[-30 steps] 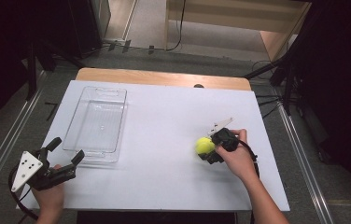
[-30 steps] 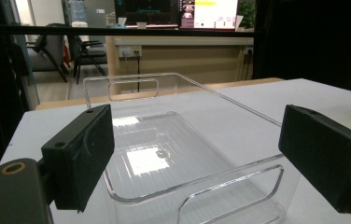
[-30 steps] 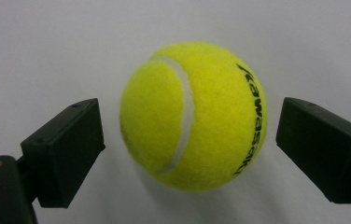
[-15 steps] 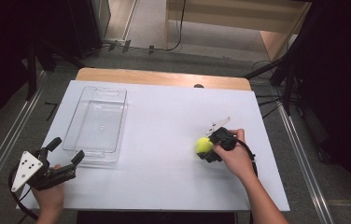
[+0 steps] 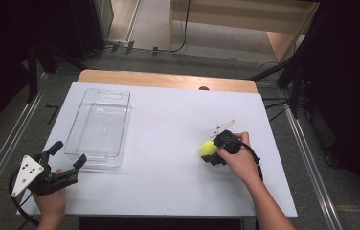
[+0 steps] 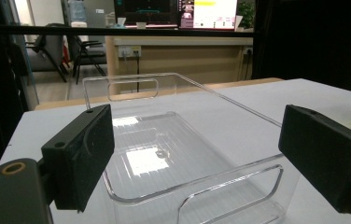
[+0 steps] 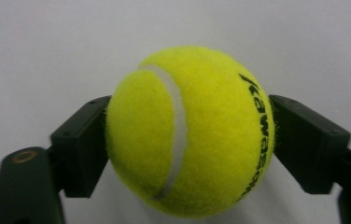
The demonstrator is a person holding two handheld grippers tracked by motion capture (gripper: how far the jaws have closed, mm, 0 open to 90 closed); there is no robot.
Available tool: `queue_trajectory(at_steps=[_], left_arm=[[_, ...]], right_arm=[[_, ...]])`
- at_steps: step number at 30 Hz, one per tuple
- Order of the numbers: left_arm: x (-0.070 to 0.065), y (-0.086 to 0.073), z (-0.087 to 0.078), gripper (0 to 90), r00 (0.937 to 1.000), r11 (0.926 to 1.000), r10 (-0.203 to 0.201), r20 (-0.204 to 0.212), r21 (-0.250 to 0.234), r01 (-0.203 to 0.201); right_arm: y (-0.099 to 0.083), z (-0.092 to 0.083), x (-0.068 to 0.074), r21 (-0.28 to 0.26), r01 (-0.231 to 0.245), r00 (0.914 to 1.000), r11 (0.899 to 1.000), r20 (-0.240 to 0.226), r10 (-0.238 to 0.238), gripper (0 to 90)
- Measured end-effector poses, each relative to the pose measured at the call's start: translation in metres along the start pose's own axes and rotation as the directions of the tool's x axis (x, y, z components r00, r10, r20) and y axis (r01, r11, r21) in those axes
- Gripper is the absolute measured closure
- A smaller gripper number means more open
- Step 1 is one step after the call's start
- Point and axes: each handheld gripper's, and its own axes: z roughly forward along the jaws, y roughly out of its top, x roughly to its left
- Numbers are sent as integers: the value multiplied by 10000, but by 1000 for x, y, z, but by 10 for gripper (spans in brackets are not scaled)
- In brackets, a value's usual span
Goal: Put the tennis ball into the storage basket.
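Right gripper [image 5: 215,154] jaws clamp a tennis ball [image 7: 190,133] apparently resting on the table [image 5: 168,191], left gripper [image 5: 68,155] spread wide; the fuzzy ball could squirt free if squeezed off-centre.

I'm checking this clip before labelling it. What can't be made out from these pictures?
- Tennis ball print: right gripper view, it curves out of sight round the ball.
- Tennis ball in left gripper view: cut by the right edge.
- Clear tray near end: left gripper view, cut by the bottom edge.
- Right gripper: high view, the hand covers most of it.
- Dark spot at the table's far edge: high view, too small.
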Motion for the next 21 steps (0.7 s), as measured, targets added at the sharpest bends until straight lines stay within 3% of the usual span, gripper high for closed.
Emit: queue_trajectory(at_steps=[21], left_arm=[[0,0,0,110,10000,10000,1,8,8,-1]], right_arm=[[5,-3,3,12,166,9998,9999,-69,-166,238]])
